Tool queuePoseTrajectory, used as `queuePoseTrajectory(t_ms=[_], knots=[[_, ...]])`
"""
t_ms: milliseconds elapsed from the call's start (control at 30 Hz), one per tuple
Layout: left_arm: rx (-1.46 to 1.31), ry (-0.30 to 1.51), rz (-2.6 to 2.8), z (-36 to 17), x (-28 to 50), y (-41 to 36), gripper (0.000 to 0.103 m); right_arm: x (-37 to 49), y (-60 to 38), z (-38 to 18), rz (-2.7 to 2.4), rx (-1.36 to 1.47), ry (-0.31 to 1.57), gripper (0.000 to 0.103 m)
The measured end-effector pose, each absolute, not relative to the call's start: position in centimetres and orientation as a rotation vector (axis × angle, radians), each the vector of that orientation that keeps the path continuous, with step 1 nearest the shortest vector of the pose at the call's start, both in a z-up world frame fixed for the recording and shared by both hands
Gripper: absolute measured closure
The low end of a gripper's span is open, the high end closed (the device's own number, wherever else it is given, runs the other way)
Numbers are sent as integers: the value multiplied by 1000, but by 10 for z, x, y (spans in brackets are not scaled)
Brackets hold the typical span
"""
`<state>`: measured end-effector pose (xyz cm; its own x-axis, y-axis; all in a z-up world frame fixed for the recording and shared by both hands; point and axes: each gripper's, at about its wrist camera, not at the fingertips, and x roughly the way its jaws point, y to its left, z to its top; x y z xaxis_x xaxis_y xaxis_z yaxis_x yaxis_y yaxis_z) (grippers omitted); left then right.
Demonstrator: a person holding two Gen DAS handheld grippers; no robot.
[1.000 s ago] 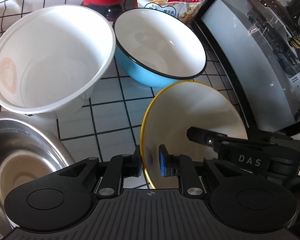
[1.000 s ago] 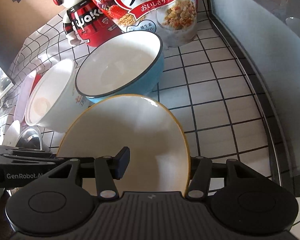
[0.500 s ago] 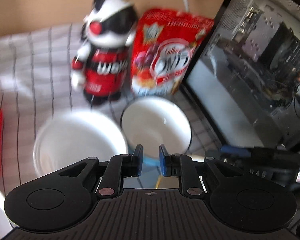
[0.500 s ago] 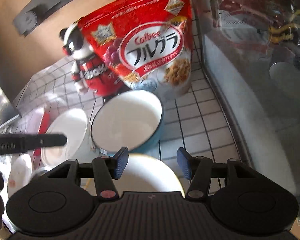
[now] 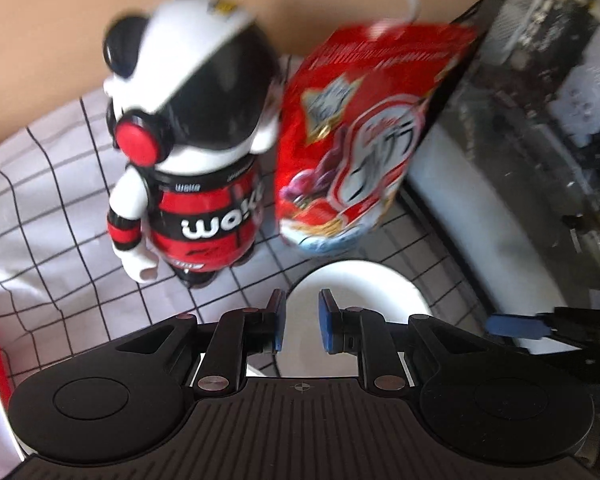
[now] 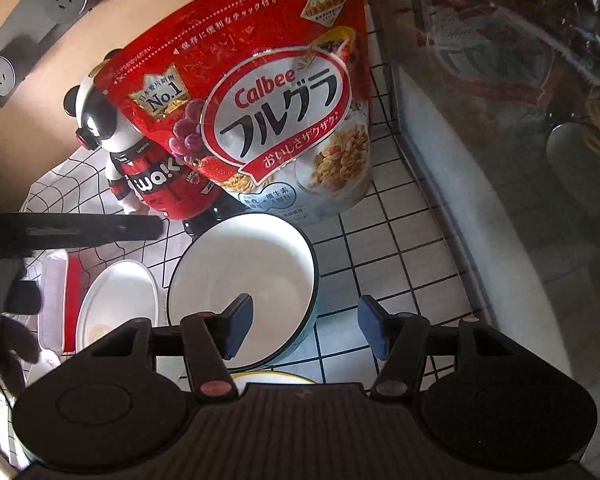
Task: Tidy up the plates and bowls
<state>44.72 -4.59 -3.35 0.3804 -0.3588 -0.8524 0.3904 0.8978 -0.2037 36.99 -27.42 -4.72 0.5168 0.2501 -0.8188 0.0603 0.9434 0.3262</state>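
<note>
The blue bowl (image 6: 240, 280), white inside with a dark rim, stands on the tiled top below my right gripper (image 6: 306, 328). The jaws of that gripper are opening, and nothing is between them. Left of the bowl sits a large white bowl (image 6: 116, 304). A sliver of the yellow-rimmed plate (image 6: 276, 379) shows just above the right gripper's body. My left gripper (image 5: 302, 328) hangs over the blue bowl (image 5: 360, 292) with its pads a narrow gap apart and empty. One finger (image 6: 100, 230) of the left gripper crosses the right wrist view at the left.
A panda-shaped bottle (image 5: 188, 160) and a red cereal bag (image 6: 268, 120) stand at the back against the brown wall. A glass-sided computer case (image 6: 520, 160) closes off the right. A red-and-white lidded box (image 6: 60, 292) lies at the far left on the checked cloth (image 5: 40, 200).
Both grippers rose and tipped up off the yellow-rimmed plate, which they had between their jaws a second ago. The plate stayed below. The right jaws stand wider.
</note>
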Motion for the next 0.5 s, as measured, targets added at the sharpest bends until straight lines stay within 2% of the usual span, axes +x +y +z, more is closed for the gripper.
queuePoseTrajectory(t_ms=[233,267,333,500], knots=[[22,1164,-413,-67,470,-46,84,394,-275,-80,99,401,1130,45],[21,1170,-410,-71,472,-46,75,397,-275,-85,96,414,1145,45],[10,1186,-416,-79,477,-47,69,403,-273,-95,108,443,1177,45],[18,1262,-438,-104,484,-50,71,413,-262,-114,128,442,1240,46]])
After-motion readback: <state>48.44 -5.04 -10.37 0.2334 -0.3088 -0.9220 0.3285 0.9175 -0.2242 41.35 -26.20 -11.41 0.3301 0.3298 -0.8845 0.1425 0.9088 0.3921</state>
